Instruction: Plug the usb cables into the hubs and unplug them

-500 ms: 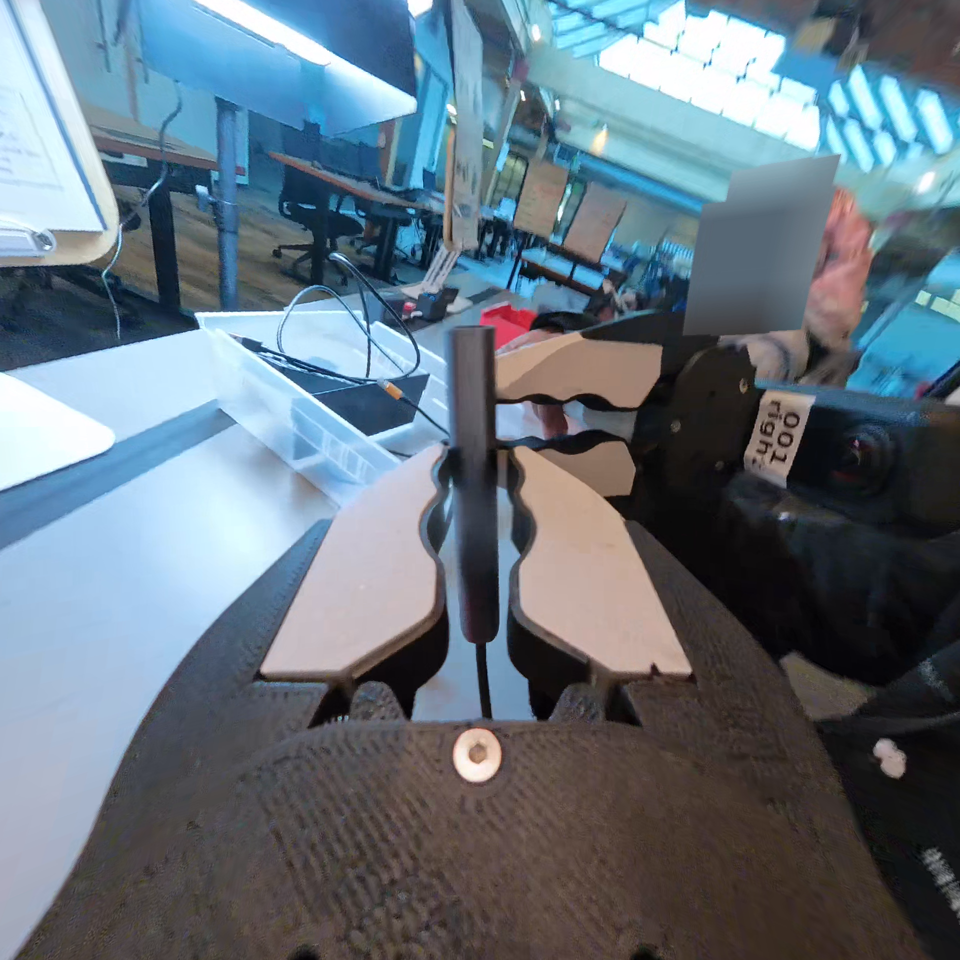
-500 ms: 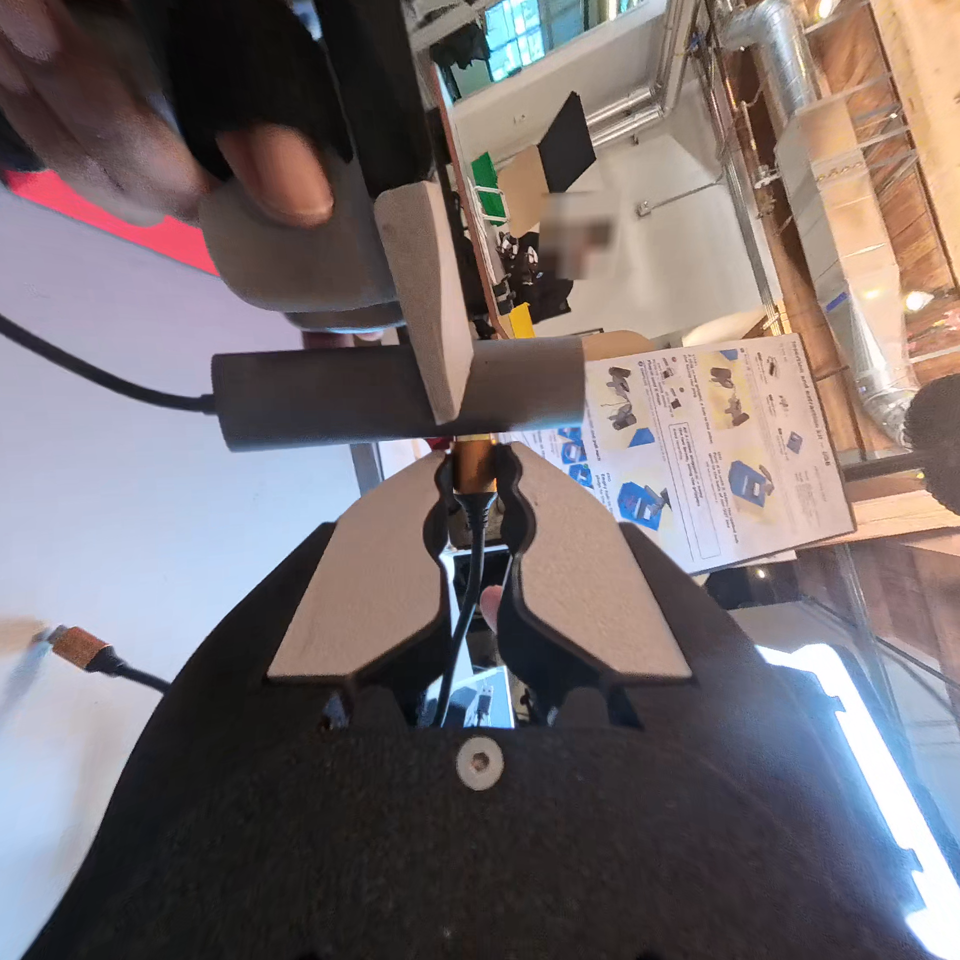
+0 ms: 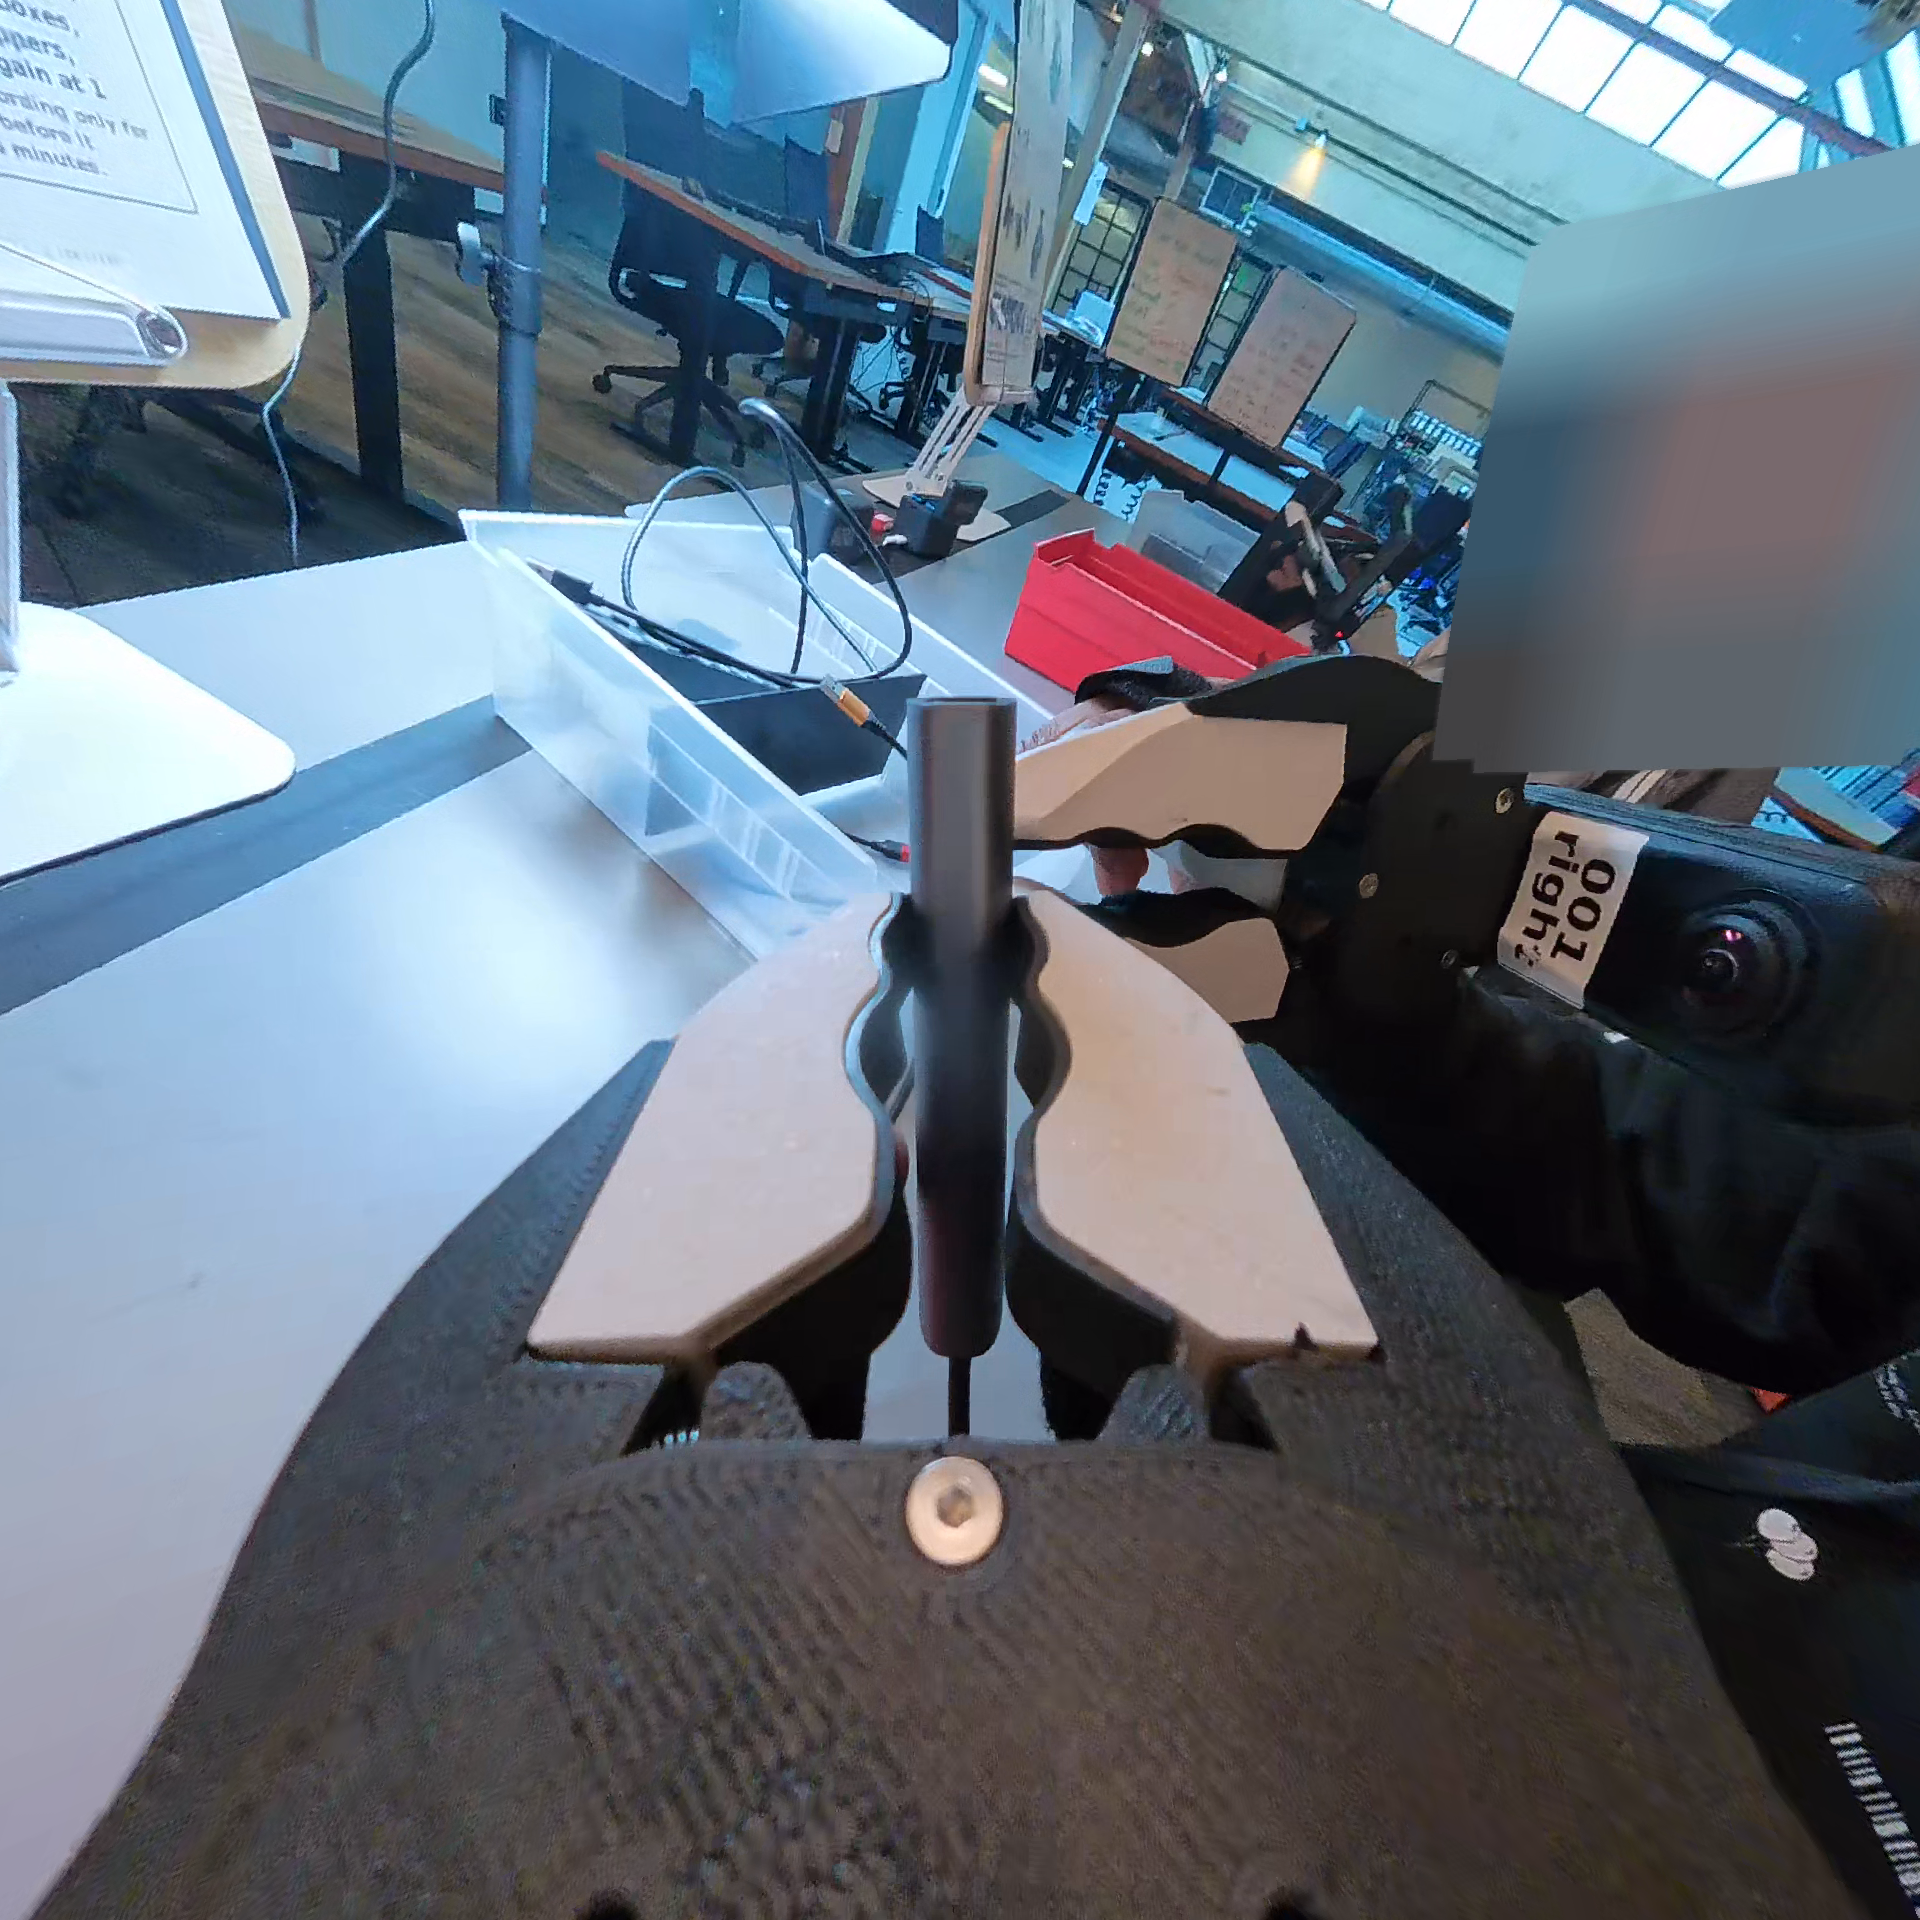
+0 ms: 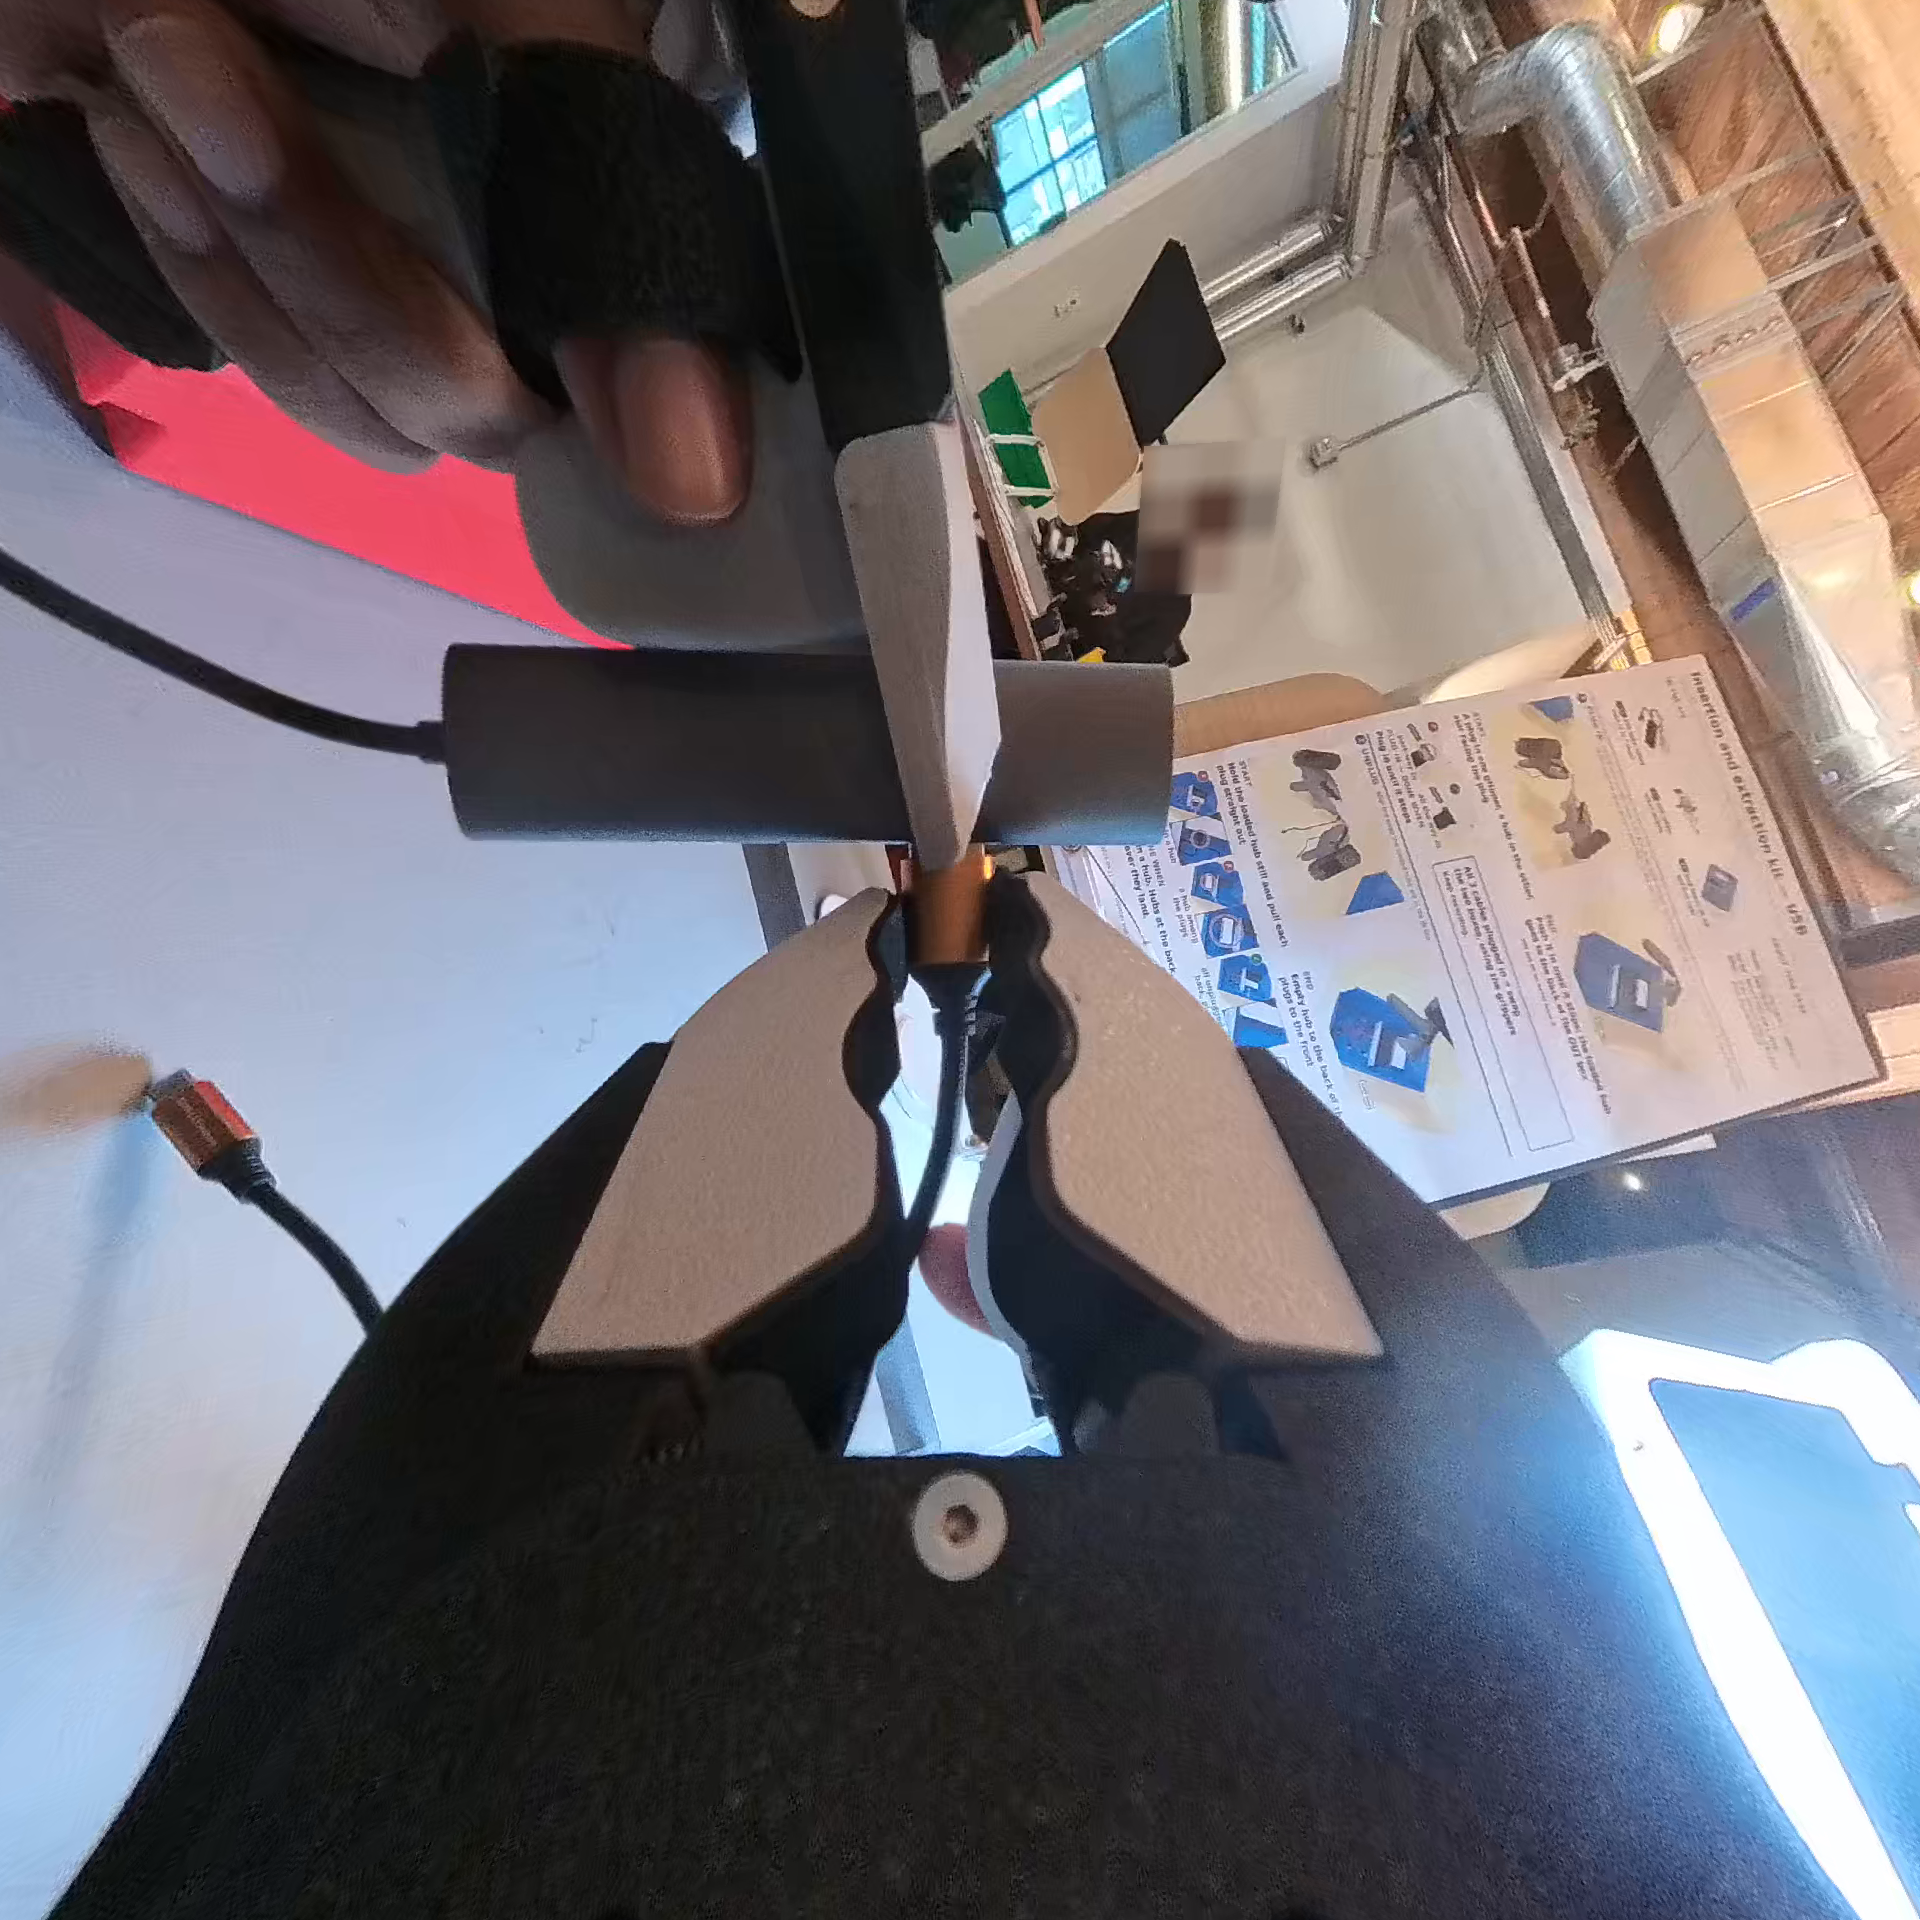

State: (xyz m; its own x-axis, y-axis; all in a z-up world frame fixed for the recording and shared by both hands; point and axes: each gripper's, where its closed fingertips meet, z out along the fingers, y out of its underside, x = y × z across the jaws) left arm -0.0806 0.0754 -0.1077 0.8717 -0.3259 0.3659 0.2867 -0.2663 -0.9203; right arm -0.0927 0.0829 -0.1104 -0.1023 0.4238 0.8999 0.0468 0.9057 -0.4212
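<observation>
Your left gripper (image 3: pixel 958 935) is clamped on the dark grey hub (image 3: pixel 958 914), which stands lengthwise between the fingers, its own cable (image 3: pixel 954 1397) trailing back toward the camera. Your right gripper (image 4: pixel 948 914) is pinched on an orange-sleeved USB plug (image 4: pixel 948 914), its tip right at the hub's side; whether it is seated I can't tell. In the right wrist view the hub (image 4: pixel 665 753) lies crosswise. A second orange plug (image 4: pixel 203 1127) lies loose on the white table (image 4: pixel 364 987), near left. Far side: clear bin (image 3: pixel 665 727) holding more cables, red tray (image 3: pixel 1122 613) to its right.
</observation>
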